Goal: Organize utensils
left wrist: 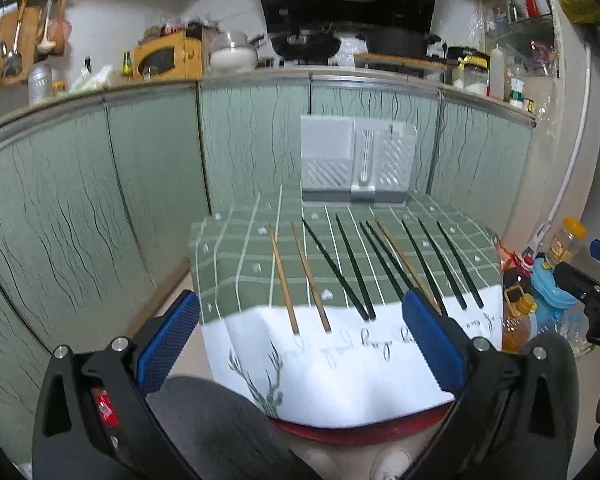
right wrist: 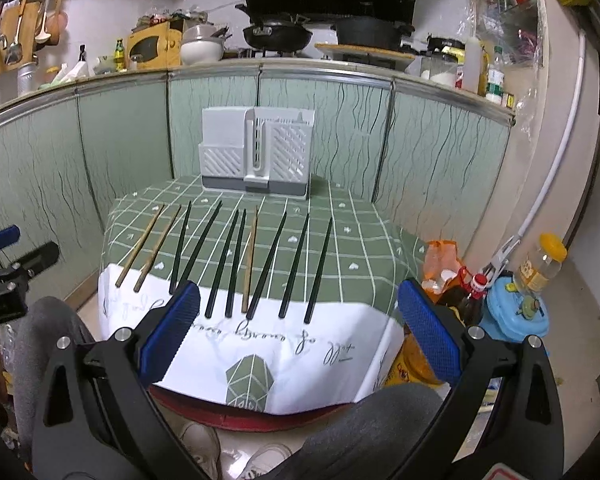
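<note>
we held the left gripper [left wrist: 300, 340] wide open and empty, short of the table's near edge. the chopsticks [right wrist: 236, 260] lay in a row on the green tablecloth [right wrist: 352, 220], the white utensil holder [right wrist: 256, 156] behind them. the right gripper [right wrist: 296, 336] gaped equally, gripping nothing.

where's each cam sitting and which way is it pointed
Left wrist: on the left gripper, facing the chopsticks on the table; own blue fingers and grey-clad knee show, right gripper at right edge.
Right wrist: on the right gripper, facing the same table from further right; left gripper at left edge.
Shared: chopsticks, white utensil holder, kitchen counter.
</note>
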A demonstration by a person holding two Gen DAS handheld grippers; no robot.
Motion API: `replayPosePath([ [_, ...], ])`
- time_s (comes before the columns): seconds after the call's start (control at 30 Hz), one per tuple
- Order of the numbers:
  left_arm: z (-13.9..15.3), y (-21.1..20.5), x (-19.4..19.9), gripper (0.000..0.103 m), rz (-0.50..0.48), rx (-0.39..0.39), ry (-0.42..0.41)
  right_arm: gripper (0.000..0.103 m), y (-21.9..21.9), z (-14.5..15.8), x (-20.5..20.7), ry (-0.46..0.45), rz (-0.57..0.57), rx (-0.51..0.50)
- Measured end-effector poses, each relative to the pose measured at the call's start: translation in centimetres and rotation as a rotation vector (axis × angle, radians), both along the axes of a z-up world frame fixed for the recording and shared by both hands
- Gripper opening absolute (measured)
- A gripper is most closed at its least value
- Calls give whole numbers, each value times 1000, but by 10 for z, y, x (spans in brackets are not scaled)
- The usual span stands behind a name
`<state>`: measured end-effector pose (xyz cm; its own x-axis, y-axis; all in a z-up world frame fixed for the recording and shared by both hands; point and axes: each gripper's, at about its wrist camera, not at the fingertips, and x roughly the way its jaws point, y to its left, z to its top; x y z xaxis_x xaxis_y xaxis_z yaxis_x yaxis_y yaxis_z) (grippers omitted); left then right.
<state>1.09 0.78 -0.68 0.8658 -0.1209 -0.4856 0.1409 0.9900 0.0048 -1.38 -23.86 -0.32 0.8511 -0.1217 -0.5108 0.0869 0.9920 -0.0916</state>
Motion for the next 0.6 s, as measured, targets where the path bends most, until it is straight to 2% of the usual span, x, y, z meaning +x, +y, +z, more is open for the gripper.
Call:
replayPosePath([
  [0.3,23,4,0,98,2,37,-119,95,-9,14,0,-80,17,10],
  [0.6,4,5,18,98,3,82,-163,95,-20,-2,15,-113,24,-14],
])
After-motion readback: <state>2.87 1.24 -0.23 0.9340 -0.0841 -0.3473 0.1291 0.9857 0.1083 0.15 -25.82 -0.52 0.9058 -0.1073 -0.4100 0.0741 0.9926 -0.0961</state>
